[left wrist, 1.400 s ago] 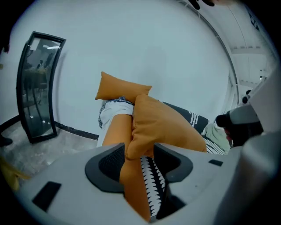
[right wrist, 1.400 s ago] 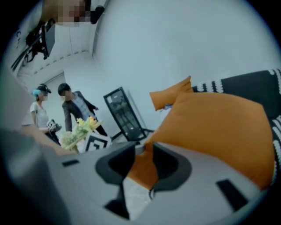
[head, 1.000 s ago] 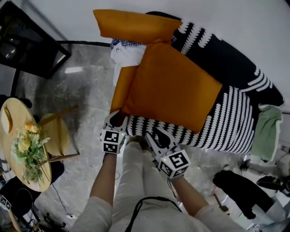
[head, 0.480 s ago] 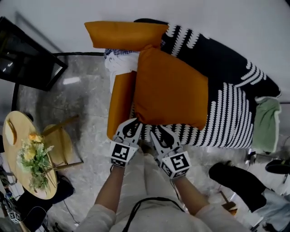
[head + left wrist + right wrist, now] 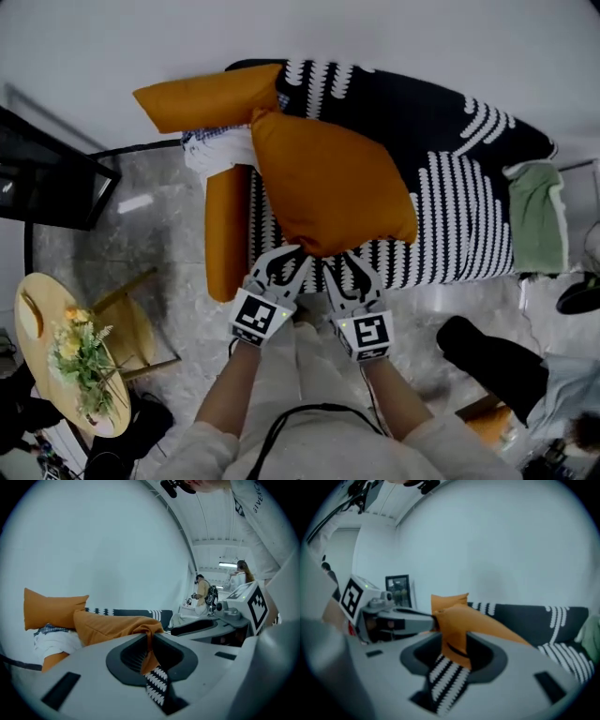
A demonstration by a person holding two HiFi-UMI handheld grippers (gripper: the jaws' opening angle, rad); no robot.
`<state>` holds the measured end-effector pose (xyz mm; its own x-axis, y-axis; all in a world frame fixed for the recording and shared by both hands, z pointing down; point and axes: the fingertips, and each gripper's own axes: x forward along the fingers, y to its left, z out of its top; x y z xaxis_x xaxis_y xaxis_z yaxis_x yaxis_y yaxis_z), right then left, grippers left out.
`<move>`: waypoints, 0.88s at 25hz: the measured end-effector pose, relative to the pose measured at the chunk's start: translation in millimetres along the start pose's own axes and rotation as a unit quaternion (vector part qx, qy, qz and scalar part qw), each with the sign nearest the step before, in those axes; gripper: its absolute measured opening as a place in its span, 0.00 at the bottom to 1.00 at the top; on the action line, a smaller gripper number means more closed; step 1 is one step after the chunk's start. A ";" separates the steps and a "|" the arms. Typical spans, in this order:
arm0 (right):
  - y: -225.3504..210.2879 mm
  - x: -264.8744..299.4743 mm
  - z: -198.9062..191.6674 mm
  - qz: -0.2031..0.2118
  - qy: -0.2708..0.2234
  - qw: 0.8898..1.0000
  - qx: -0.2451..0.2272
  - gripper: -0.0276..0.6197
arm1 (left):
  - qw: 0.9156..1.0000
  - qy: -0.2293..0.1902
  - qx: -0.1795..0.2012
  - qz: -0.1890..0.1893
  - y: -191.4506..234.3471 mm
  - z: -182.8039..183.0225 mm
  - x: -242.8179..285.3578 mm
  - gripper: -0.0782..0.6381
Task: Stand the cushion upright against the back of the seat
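Note:
The orange cushion point(image 5: 328, 183) is tilted up off the black sofa seat with white markings point(image 5: 469, 220), its far corner near the sofa back point(image 5: 403, 89). My left gripper point(image 5: 292, 255) is shut on the near edge, after its jaws closed on a thin fold of orange fabric point(image 5: 112, 625). My right gripper point(image 5: 345, 262) pinches the same edge just to the right. Its jaws have just been opening a little, but a thick bunch of the cushion point(image 5: 478, 620) still fills them. In the gripper views the left gripper point(image 5: 149, 639) and the right gripper point(image 5: 457, 644) each show cloth clamped between the pads.
A second orange cushion point(image 5: 206, 97) leans at the sofa's left end over white cloth point(image 5: 211, 155). An orange bolster point(image 5: 225, 230) lies along the left side. A green cloth point(image 5: 536, 211) hangs at the right end. A round table with flowers point(image 5: 56, 347) stands at the lower left.
Both grippers have taken the cushion's near edge and lifted it. The cushion has risen from lying flat and swung toward the sofa back.

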<state>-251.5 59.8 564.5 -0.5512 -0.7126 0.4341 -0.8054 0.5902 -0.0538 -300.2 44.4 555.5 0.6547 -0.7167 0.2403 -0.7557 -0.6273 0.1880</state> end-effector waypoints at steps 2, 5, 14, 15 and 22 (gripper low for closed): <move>-17.0 -7.7 2.8 -0.026 0.002 0.999 -0.019 0.31 | 0.999 -0.005 0.010 -0.031 -15.3 15.3 15.9 0.20; -41.0 -17.4 4.7 -0.060 0.014 0.996 -0.066 0.38 | 0.997 -0.009 0.022 -0.079 -36.7 34.5 39.2 0.20; -97.2 -25.2 31.5 -0.115 -0.007 0.985 -0.129 0.44 | 0.982 -0.008 0.017 -0.189 -79.4 75.1 96.2 0.20; -102.9 -27.1 36.6 -0.125 -0.009 0.983 -0.133 0.44 | 0.980 -0.008 0.017 -0.199 -81.7 79.2 101.0 0.20; -150.5 -35.8 58.1 -0.189 -0.043 0.979 -0.065 0.30 | 0.966 -0.025 0.016 -0.258 -102.8 110.5 129.3 0.20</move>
<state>-123.2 -25.6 504.8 -0.2399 -0.9154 0.3232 -0.9240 0.3174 0.2133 -136.1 -17.4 462.0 0.9443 -0.3203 0.0754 -0.3289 -0.9132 0.2405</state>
